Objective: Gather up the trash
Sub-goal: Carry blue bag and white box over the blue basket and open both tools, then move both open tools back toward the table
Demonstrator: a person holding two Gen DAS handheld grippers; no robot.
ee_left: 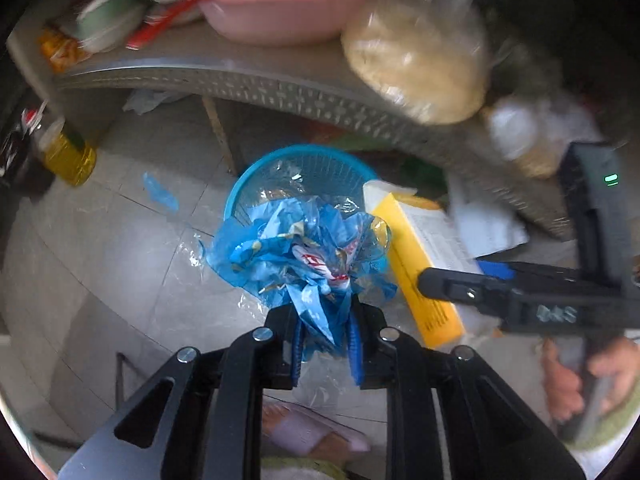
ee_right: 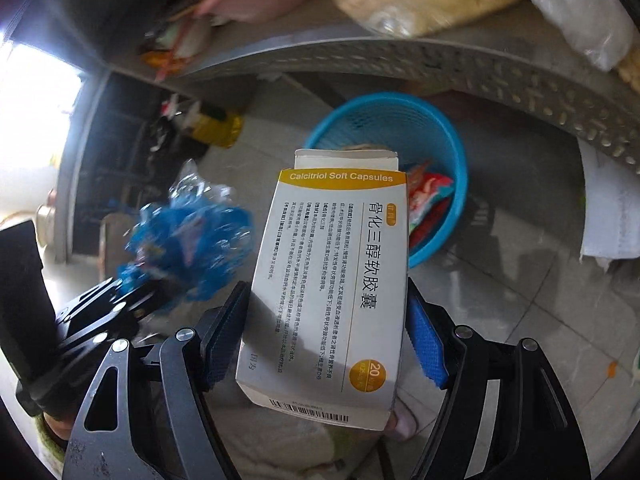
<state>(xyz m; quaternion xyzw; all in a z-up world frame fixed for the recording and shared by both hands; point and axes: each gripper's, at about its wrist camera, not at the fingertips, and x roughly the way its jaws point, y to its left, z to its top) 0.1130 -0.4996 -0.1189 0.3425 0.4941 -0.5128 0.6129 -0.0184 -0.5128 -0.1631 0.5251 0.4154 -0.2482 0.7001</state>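
Blue-padded right gripper (ee_right: 324, 332) clamps the medicine box (ee_right: 332, 280) above the blue basket (ee_right: 452, 168).

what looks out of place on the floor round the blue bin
A blue scrap and a crumpled clear film lie loose on the tiles left of the blue bin, not in it. Both look like stray litter.
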